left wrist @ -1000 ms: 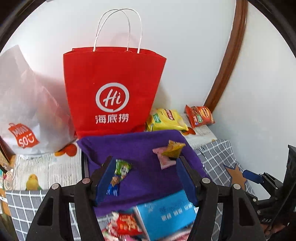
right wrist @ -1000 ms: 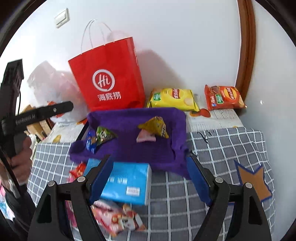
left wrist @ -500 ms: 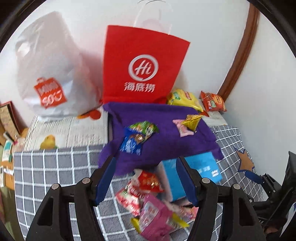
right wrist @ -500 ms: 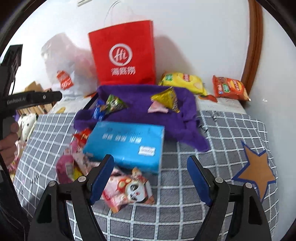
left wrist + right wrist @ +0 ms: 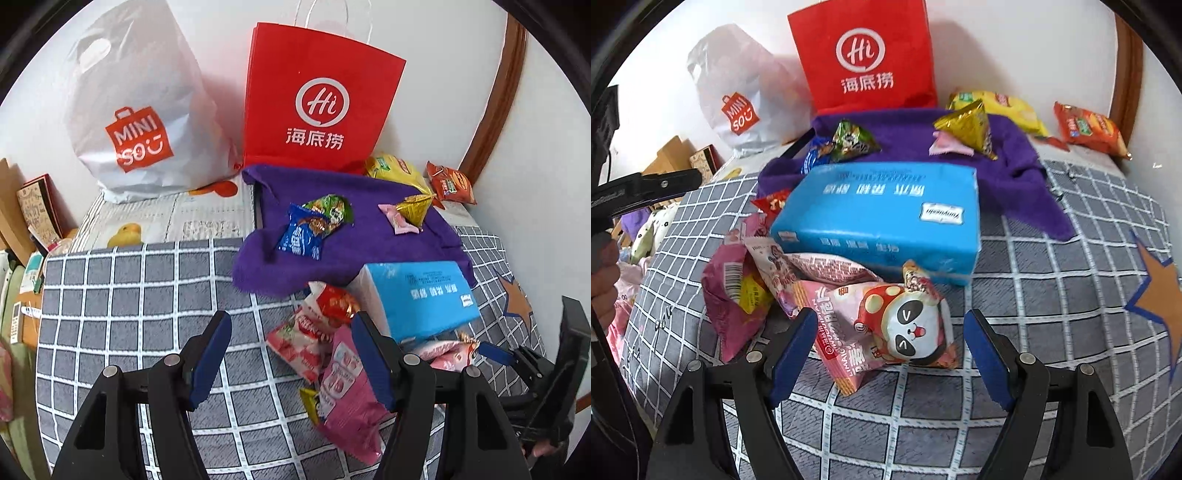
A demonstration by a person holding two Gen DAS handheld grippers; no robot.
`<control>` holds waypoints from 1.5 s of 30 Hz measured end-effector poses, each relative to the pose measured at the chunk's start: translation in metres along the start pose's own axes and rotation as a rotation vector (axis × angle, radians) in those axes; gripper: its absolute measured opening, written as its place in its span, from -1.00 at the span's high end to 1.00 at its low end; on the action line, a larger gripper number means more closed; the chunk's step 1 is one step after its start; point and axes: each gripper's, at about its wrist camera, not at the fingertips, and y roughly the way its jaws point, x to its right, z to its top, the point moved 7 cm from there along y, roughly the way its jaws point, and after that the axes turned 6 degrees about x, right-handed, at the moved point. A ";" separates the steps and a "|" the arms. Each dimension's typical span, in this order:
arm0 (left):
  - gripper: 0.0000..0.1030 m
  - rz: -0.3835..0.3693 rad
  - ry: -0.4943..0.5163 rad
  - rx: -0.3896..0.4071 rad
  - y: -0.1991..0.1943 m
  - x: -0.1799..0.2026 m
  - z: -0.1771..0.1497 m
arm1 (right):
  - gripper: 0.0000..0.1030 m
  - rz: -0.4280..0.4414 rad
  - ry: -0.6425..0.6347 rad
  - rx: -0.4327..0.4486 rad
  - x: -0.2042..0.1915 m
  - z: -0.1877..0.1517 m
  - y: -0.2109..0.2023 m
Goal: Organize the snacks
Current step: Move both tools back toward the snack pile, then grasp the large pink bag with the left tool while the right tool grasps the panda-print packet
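Right wrist fisheye is showing the right hand-held gripper (image 5: 890,354) standing wide open and empty, its blue pads straddling the panda-print snack packet (image 5: 886,328) that is lying just ahead on the grey checked cloth (image 5: 1052,295). A second ago this packet was low in the view and the purple cloth filled the middle; now the packet is sitting between the pads, so the hand-held gripper has been sinking toward it, likely lining up a pick. Just beyond it the blue tissue pack (image 5: 879,214) is resting against the pile, with a pink wrapper (image 5: 727,295) to the left. Farther out, the purple cloth (image 5: 1015,166) is carrying four small snacks, among them a gold pyramid snack (image 5: 967,125).

Left wrist fisheye is showing the left hand-held gripper (image 5: 291,362) partly open and holding nothing, hovering over the checked cloth with the pink snack bag (image 5: 347,402) by its right pad. Earlier it was looking at the purple cloth and red paper bag (image 5: 317,99) close up; now it has swung left and lower, and the loose pile lies in front of it. Both hand-held grippers seem to be turning to the unsorted snacks.
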 end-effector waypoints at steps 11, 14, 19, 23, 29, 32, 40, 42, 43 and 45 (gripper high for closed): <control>-0.27 -0.032 -0.063 -0.055 0.013 -0.008 -0.027 | -0.31 0.104 0.062 -0.010 0.002 -0.010 0.027; -0.27 -0.073 -0.058 -0.074 0.015 0.000 -0.033 | -0.21 0.108 0.062 0.010 0.004 -0.011 0.019; -0.34 -0.153 -0.038 -0.109 0.018 0.019 -0.041 | -0.12 0.091 0.066 0.047 0.016 -0.014 -0.002; -0.39 -0.190 0.004 -0.135 0.024 0.033 -0.051 | -0.04 0.068 0.077 0.065 0.028 -0.017 -0.013; -0.47 -0.224 0.070 -0.181 0.036 0.051 -0.070 | 0.13 0.067 0.108 0.071 0.042 -0.024 -0.019; -0.50 -0.230 0.094 -0.190 0.041 0.057 -0.076 | 0.12 0.077 0.107 0.058 0.041 -0.026 -0.014; -0.27 -0.170 0.123 -0.205 0.051 0.056 -0.091 | -0.03 0.103 0.108 0.034 0.034 -0.025 0.002; -0.19 -0.181 0.099 -0.202 0.048 0.052 -0.089 | -0.01 0.109 0.119 0.035 0.033 -0.024 0.004; -0.15 -0.191 0.085 -0.200 0.046 0.049 -0.088 | 0.06 0.118 0.131 0.044 0.034 -0.023 0.004; -0.13 -0.186 0.076 -0.182 0.040 0.044 -0.085 | 0.13 0.129 0.151 0.056 0.034 -0.022 0.001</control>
